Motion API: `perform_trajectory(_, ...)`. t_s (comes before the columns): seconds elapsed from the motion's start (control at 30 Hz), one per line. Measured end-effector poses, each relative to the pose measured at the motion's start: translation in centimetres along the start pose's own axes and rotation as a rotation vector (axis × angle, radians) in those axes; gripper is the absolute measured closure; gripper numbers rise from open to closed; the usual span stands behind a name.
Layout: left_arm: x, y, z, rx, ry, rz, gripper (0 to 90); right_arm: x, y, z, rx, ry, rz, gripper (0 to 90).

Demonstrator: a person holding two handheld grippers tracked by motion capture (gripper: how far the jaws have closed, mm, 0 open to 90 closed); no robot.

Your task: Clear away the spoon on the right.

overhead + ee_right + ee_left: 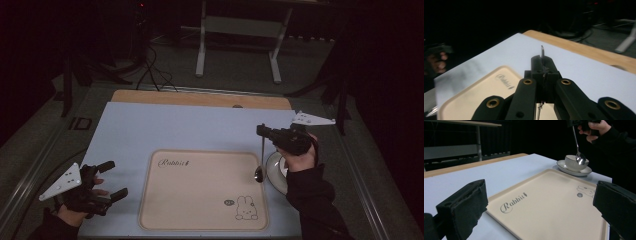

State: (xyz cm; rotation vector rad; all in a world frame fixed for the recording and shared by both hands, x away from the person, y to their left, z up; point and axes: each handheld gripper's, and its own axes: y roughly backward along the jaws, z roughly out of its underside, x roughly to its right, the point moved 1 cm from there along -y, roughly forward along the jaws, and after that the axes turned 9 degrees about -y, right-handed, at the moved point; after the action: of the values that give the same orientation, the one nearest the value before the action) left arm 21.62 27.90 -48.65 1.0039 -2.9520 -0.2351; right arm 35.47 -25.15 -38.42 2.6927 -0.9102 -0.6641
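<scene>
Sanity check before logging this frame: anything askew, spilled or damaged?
Nothing stands out. The right gripper holds the spoon by its handle, bowl hanging down beside the cup on its saucer. The tray lies flat and bare; the left gripper is open, off the tray.

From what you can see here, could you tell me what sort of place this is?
Probably a dim lab or recording studio, not a dining room: a blue-covered table set with a Rabbit tray, cables on the floor and a metal bench frame behind.

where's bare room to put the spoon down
The whole tray is bare, and so is the blue mat behind it up to the wooden strip. It is crowded only by the tray's right edge, where cup and saucer sit.
</scene>
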Motion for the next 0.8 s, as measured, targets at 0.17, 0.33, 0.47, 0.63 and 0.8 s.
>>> perform_trajectory(0.17, 0.0, 0.0, 0.0, 0.0, -0.001, 0.0, 0.0, -0.4, -2.0, 1.2, -0.02, 0.005, -0.096, 89.8)
perform_trajectory(0.33, 0.0, 0.0, 0.0, 0.0, -0.001, 0.002, 0.0, -1.1, -3.4, 2.5, -0.04, -0.007, -0.174, 89.8)
perform_trajectory(0.47, 0.0, 0.0, 0.0, 0.0, -0.002, 0.002, 0.0, -1.4, -4.3, 3.5, -0.058, -0.027, -0.227, 89.8)
perform_trajectory(0.63, 0.0, 0.0, 0.0, 0.001, -0.001, 0.001, 0.0, -1.6, -5.2, 4.8, -0.091, -0.035, -0.243, 89.7)
perform_trajectory(0.8, 0.0, 0.0, 0.0, 0.001, 0.0, 0.001, 0.0, -1.4, -5.8, 6.3, -0.105, -0.064, -0.276, 89.7)
